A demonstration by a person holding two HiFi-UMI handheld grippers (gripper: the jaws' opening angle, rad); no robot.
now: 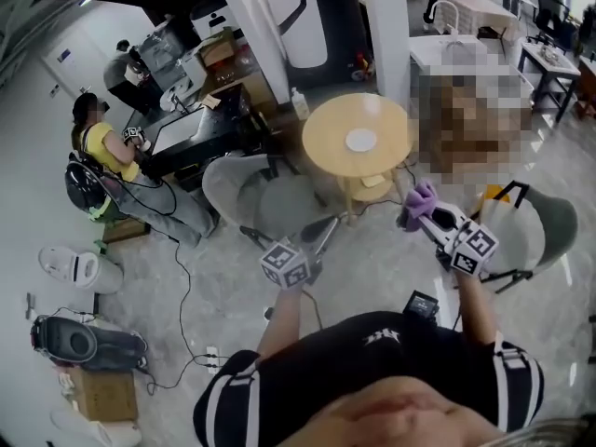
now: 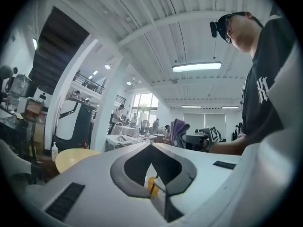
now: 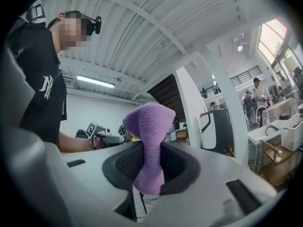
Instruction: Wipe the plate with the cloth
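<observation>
A white plate point(image 1: 361, 140) lies in the middle of a round yellow table point(image 1: 326, 147) some way ahead of me. A purple cloth point(image 1: 421, 198) is bunched upright in my right gripper point(image 1: 419, 212), which is shut on it; in the right gripper view the cloth point(image 3: 149, 141) fills the gap between the jaws. My left gripper point(image 1: 326, 229) is held in the air short of the table, shut with nothing in it; its jaws point(image 2: 151, 148) meet. Both grippers point level, with the table's edge point(image 2: 75, 157) showing low at the left of the left gripper view.
Two grey chairs point(image 1: 244, 192) point(image 1: 551, 223) stand at the near side of the table. White pillars point(image 1: 250, 26) rise behind it, with a bottle point(image 1: 300, 103) on the floor nearby. A seated person point(image 1: 110, 147) works at a dark desk on the left; cables point(image 1: 186, 305) cross the floor.
</observation>
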